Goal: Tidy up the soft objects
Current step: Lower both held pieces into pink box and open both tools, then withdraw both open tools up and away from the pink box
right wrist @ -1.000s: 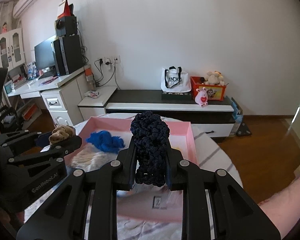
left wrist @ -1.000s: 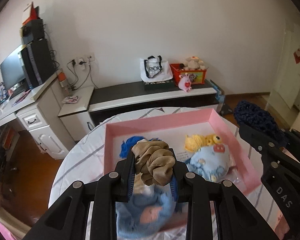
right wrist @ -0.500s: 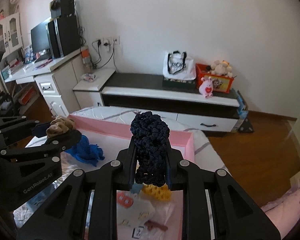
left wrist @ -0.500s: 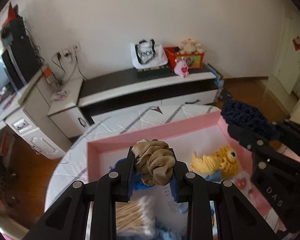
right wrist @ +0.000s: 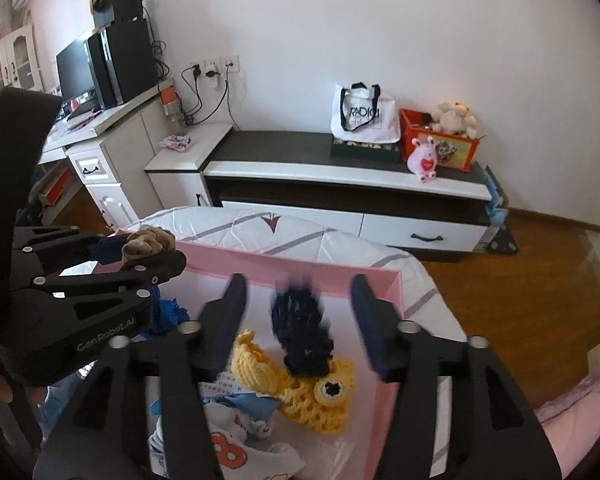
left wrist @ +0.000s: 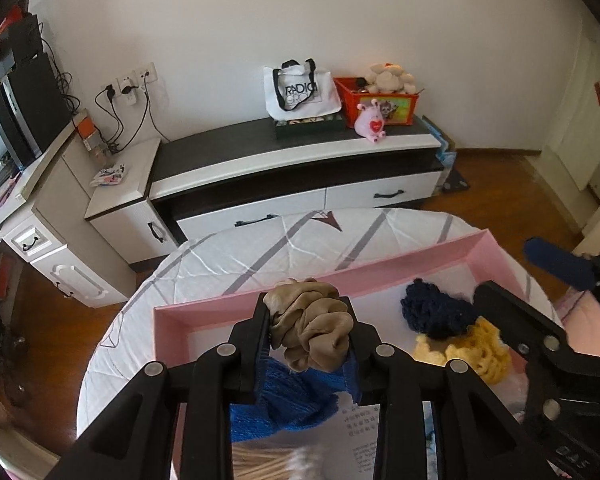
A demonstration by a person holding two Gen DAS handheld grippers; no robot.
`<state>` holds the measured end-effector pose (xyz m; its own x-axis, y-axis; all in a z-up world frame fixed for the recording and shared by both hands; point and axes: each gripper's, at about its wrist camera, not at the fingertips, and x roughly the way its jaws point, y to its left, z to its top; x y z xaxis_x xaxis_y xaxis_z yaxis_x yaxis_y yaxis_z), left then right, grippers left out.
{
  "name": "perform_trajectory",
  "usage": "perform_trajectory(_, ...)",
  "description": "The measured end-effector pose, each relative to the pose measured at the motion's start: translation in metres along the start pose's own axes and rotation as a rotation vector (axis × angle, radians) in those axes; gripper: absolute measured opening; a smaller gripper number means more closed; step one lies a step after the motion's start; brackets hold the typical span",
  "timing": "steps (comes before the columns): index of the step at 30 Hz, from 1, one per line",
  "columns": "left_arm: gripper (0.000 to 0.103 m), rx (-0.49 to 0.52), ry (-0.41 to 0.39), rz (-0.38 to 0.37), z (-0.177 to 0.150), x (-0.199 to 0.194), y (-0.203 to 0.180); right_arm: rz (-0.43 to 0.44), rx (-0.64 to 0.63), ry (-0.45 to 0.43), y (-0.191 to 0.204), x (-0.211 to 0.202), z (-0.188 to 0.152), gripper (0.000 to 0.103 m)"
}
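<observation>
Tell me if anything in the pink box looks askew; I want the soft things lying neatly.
Mostly the dark navy crocheted scrunchie: it lies half on top of the yellow crocheted toy, not flat on the pink cardboard box floor. The right gripper is open above it. The left gripper holds a tan fabric scrunchie over the box.

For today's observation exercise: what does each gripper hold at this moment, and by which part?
The left gripper pinches the tan scrunchie across its bunched middle. The right gripper is open and holds nothing; the navy scrunchie lies free above the yellow crochet toy.
</observation>
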<state>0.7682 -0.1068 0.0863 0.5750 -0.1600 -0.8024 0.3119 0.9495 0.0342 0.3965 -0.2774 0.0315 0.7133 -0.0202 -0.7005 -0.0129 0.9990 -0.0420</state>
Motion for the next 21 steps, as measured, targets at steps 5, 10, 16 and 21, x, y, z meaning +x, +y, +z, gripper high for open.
perform_trajectory(5,0.054,-0.005,0.004,-0.006,-0.015,0.003,-0.007,-0.009,0.007,0.003,-0.002,0.0,0.0,0.073)
perform_trajectory(10,0.072,-0.001,-0.026,0.025,-0.037,-0.019,-0.004,-0.026,0.028,0.016,-0.008,0.001,-0.002,0.085)
perform_trajectory(16,0.082,0.008,-0.031,0.028,-0.052,-0.031,-0.012,-0.052,0.04,0.025,-0.012,0.003,-0.002,0.092)
perform_trajectory(21,0.087,0.011,-0.028,0.041,-0.059,-0.037,-0.015,-0.066,0.061,0.027,-0.016,0.002,-0.001,0.103)
